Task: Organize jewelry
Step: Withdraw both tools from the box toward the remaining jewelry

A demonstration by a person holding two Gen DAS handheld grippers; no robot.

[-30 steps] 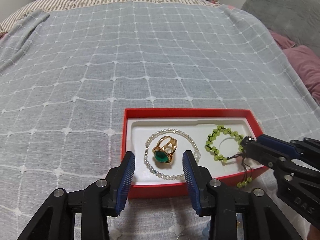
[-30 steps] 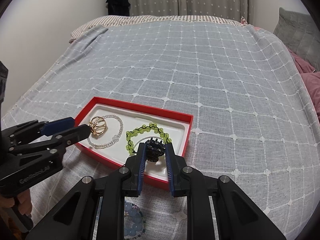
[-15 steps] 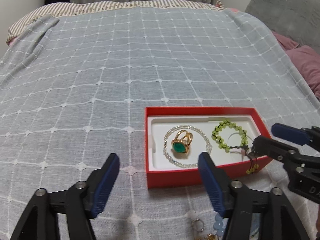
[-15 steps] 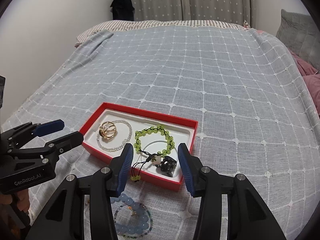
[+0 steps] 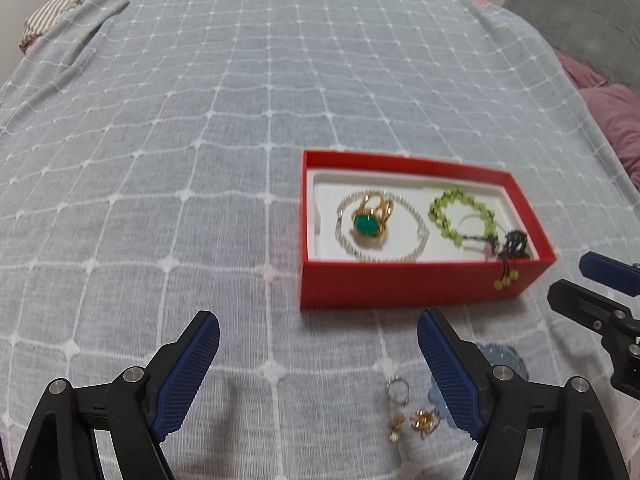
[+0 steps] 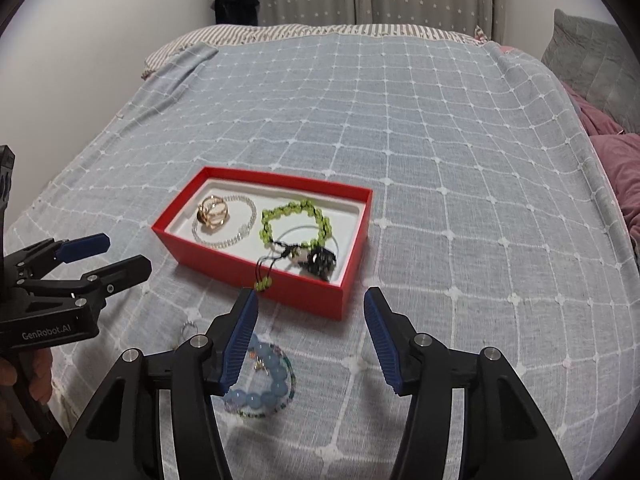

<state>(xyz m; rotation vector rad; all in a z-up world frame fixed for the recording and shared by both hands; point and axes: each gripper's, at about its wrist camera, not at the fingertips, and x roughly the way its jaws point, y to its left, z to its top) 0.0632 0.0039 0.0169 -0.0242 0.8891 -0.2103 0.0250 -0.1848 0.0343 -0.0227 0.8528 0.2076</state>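
Jewelry sits partly in a red box on the bed, which is covered by a grey grid-patterned spread. Inside the box's white tray, a gold ring with a green stone lies within the loop of a pearl bracelet on the left side. A green bead bracelet lies in the right side, its dark cord hanging over the near wall with small green beads dangling outside. A black clip rests in the near right corner of the tray, touching that cord.

My left tool hovers above the spread near the box, its jaws opening wide with nothing between the pads. Just ahead of it on the spread lie a small silver ring and two gold pieces, beside a blue bead bracelet.

My right tool is released too, its jaws opening, empty, pointing at the near wall of the box. The blue bracelet lies partly under its left finger. In the right view my left tool appears at the left edge, apart from the box, with part of my hand on its handle.
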